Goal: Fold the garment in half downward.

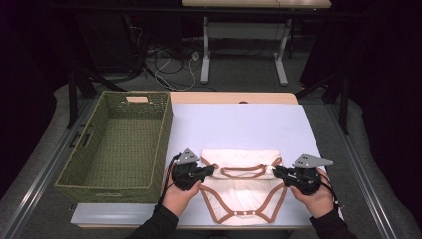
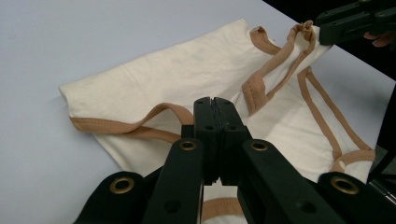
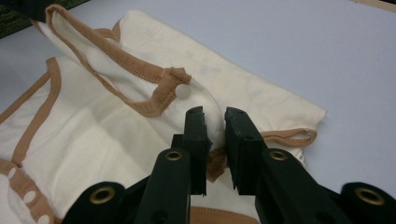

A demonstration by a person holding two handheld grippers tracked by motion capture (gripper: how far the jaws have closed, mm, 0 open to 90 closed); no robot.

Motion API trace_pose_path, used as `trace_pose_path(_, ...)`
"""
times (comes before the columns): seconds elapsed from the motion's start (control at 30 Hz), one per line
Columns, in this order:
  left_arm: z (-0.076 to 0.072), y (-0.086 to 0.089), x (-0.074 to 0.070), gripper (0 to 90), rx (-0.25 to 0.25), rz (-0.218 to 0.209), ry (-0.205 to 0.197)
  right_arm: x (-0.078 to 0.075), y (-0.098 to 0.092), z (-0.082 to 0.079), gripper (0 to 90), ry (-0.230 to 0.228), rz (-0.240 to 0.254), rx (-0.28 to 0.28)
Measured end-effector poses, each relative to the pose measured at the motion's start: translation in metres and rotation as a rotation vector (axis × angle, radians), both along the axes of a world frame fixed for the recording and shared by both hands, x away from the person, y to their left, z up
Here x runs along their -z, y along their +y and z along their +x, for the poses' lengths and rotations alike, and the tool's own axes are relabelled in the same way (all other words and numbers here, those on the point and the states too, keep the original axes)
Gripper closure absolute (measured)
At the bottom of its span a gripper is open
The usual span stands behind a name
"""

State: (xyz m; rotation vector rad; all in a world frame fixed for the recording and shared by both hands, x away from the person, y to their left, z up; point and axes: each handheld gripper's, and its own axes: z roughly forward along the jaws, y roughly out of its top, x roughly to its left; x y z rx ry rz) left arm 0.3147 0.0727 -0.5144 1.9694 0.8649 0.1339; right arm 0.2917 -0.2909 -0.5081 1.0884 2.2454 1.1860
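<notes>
cream bodysuit (image 1: 242, 186) lying flat on the desk (image 1: 239, 124) beside the basket (image 1: 119, 144), long axis toward the person, each shoulder pinched by the nearer gripper, left (image 1: 208, 172) with fingers pressed together, right (image 1: 276, 173) nipping a fold.

Dark room, grey floor (image 1: 239, 74), white-legged desk (image 1: 205, 55)
</notes>
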Motion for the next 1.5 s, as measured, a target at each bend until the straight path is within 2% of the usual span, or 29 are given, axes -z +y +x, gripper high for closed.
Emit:
trace_pose_path(0.07,-0.003,0.000,0.002,88.9,-0.002,-0.019,0.011,0.002,0.000,-0.004,79.2,0.002,0.003,0.001)
trace_pose_path(0.33,-0.013,0.001,0.006,88.9,0.017,-0.006,0.004,0.009,0.000,-0.014,79.2,0.007,0.002,0.000)
trace_pose_path(0.43,-0.017,0.000,0.007,88.9,0.021,-0.014,0.014,0.009,0.000,-0.018,79.2,-0.014,-0.019,-0.006)
trace_pose_path(0.53,-0.021,0.000,0.006,88.9,0.026,-0.012,0.009,0.008,0.001,-0.022,79.2,-0.018,-0.032,-0.007)
trace_pose_path(0.63,-0.025,0.001,0.005,88.9,0.025,-0.021,0.011,0.006,0.000,-0.025,79.2,-0.022,-0.023,-0.004)
trace_pose_path(0.7,-0.027,0.002,0.004,88.9,0.035,-0.012,0.002,0.005,0.000,-0.027,79.2,-0.033,-0.013,-0.003)
trace_pose_path(0.73,-0.029,0.001,0.004,88.9,0.031,-0.025,0.009,0.004,0.000,-0.029,79.2,-0.026,-0.020,-0.005)
trace_pose_path(1.03,-0.039,0.003,0.002,88.9,0.047,-0.029,0.004,0.002,-0.001,-0.041,79.2,-0.033,-0.010,-0.013)
trace_pose_path(1.33,-0.049,0.003,-0.001,88.9,0.059,-0.027,-0.010,0.001,0.000,-0.052,79.2,-0.050,-0.042,-0.025)
trace_pose_path(1.5,-0.052,0.004,-0.001,88.9,0.064,-0.022,-0.011,0.000,0.000,-0.057,79.2,-0.055,-0.035,-0.032)
